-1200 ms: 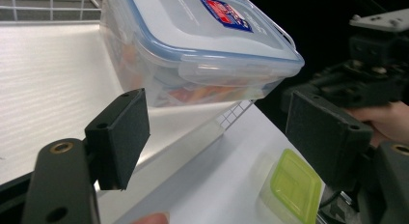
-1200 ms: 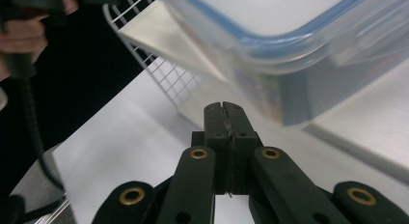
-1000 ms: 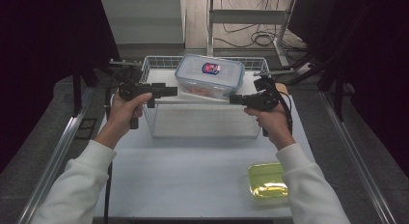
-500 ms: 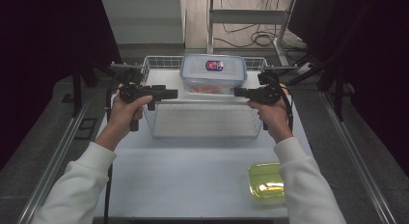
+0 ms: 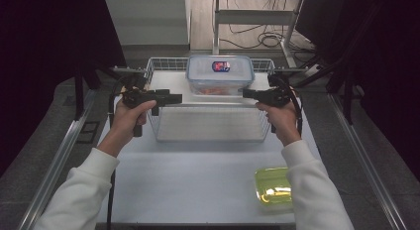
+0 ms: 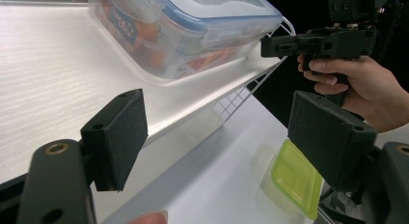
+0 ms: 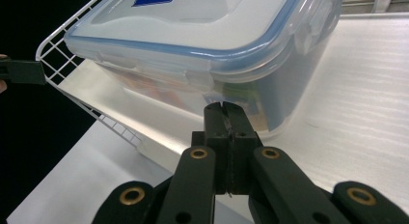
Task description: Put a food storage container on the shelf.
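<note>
A clear food container with a blue-rimmed lid sits in the far part of a white wire basket. Orange food shows through its wall. My right gripper is shut with nothing in it. In the right gripper view its tips are right at the container's near lower wall; I cannot tell whether they touch. My left gripper hovers at the basket's left rim. Its jaws stand wide open around nothing, pointing across the basket toward the right gripper.
A yellow-green lidded box lies on the white table at the front right, close to the right sleeve. Metal rails run along both table sides. Cables lie on the floor beyond the basket.
The container has slid a little toward the basket's far side and squared up. The right gripper has followed it slightly away from me. The left gripper has stayed put.
</note>
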`<state>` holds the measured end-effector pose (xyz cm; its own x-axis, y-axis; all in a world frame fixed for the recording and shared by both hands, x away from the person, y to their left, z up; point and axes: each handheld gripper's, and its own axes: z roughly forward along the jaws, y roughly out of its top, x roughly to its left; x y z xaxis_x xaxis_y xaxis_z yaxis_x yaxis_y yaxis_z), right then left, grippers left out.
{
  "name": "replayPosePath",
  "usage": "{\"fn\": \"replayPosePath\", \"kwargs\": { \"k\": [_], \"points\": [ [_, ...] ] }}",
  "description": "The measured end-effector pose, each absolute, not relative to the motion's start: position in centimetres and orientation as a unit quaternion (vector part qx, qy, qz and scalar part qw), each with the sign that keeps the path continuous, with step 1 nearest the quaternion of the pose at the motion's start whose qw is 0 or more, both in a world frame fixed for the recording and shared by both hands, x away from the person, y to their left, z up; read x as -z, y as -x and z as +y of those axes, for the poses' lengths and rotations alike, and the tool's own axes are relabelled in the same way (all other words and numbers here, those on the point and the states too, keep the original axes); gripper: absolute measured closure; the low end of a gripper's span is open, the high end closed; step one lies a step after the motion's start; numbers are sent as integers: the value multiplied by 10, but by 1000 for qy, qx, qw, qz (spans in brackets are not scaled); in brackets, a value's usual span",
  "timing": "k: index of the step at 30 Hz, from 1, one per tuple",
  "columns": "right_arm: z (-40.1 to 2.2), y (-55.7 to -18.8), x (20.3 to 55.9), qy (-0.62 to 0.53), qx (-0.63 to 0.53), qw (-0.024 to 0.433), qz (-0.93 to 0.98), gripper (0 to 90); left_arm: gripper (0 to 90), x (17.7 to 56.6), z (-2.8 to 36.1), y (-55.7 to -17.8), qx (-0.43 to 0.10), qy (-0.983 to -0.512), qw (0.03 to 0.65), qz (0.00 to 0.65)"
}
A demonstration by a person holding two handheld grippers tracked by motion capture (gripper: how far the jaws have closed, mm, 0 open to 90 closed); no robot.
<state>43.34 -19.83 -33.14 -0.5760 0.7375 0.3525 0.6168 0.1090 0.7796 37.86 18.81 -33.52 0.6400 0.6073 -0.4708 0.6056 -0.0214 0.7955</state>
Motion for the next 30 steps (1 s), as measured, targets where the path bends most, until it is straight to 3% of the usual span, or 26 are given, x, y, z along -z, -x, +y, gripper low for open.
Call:
{"fn": "replayPosePath", "kwargs": {
  "k": [16,18,19,20,23,24,25,30],
  "points": [
    [-217,-388,327,-425,-505,53,749,890,220,355,195,-342,3,-715,557,423],
    [-221,-379,332,-419,-504,46,753,829,224,360,195,-333,-5,-720,548,425],
    [-221,-369,338,-409,-483,45,773,754,226,367,195,-325,-3,-722,547,424],
    [-221,-369,338,-409,-483,45,773,754,227,367,195,-325,-3,-722,547,424],
    [-221,-348,355,-390,-448,52,803,599,227,380,194,-313,3,-725,539,428],
    [-221,-348,355,-390,-448,52,803,599,227,384,193,-309,2,-730,534,427],
    [-222,-340,365,-392,-436,53,808,524,227,393,191,-302,1,-738,524,425],
    [-226,-325,386,-392,-433,47,810,443,227,415,188,-289,9,-753,504,424]
  ]
}}
